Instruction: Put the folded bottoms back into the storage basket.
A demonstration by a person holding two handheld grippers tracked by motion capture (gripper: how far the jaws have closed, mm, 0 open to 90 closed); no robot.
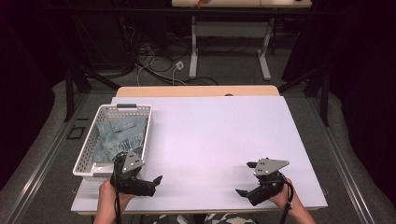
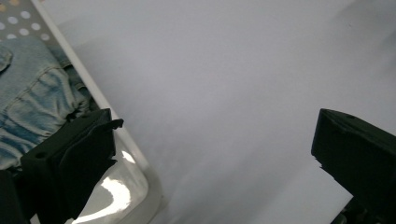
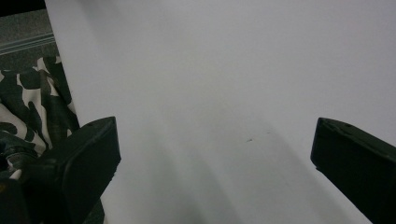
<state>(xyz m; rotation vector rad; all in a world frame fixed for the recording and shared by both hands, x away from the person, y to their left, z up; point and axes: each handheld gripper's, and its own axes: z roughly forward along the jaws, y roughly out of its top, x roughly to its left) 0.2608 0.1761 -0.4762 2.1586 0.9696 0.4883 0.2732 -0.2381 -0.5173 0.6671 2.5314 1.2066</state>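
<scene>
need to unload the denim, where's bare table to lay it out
Bare: the white table from the basket rightward to the far and right edges. Crowded: the near edge, where the left gripper and right gripper rest.

Light falls from above onto the white tabletop [image 1: 215,140], bright against a dark, murky room. Soft shadows spread on it in both gripper views, where the near black jaws are blurred — glare flares on the basket's rim [image 2: 116,186]. The high view is slightly soft.

Denim garment [image 1: 117,135] lies in basket [image 1: 87,148] at table's [image 1: 215,135] left.
</scene>
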